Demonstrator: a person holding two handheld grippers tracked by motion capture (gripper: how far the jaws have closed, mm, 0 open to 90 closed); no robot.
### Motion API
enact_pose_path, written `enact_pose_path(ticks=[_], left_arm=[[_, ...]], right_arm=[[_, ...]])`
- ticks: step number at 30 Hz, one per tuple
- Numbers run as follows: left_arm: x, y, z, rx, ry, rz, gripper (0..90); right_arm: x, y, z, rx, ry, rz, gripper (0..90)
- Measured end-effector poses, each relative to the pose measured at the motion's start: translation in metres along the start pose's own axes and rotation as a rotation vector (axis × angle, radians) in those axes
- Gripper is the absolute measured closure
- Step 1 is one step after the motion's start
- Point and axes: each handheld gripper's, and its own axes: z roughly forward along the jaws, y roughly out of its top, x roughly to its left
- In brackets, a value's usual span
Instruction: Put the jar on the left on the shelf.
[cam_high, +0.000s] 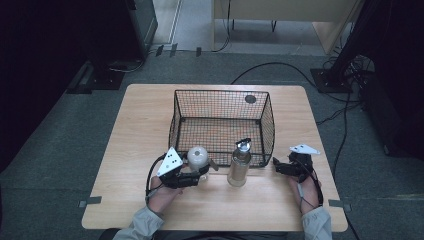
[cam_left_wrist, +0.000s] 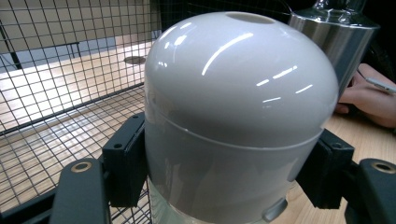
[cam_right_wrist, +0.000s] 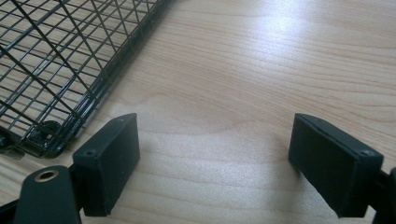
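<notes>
Left tool (cam_left_wrist: 224, 186) clamped on a white dome-lidded bottle (cam_left_wrist: 238, 121), one black pad on each side of its body just below the lid seam. Bottle stands upright on the bench (cam_high: 130, 200), near the front edge, just in front of the wire basket (cam_high: 222, 100). Steel bottle with a black cap (cam_high: 239, 165) stands upright just beside it, toward the bench's right edge, also before the basket's front wall. Right tool (cam_right_wrist: 215, 163) rests near the basket's front right corner, jaws wide apart over bare wood, nothing between them.
</notes>
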Motion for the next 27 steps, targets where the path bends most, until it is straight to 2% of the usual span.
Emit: enact_pose_path(ticks=[8, 14, 19, 27], left_arm=[[-0.005, 0.001, -0.001, -0.001, 0.021, 0.024, 29.6], [-0.004, 0.005, -0.005, -0.008, 0.022, 0.008, 29.6], [-0.005, 0.012, -0.011, -0.03, 0.032, 0.012, 29.7], [-0.011, 0.025, -0.026, -0.084, 0.057, 0.044, 29.7]], right_arm=[[0.0, 0.0, 0.0, 0.0, 0.0, 0.0, 16.1], [0.0, 0.0, 0.0, 0.0, 0.0, 0.0, 16.1], [0.0, 0.0, 0.0, 0.0, 0.0, 0.0, 16.1], [-0.001, 0.001, 0.001, 0.0, 0.001, 0.001, 16.1]])
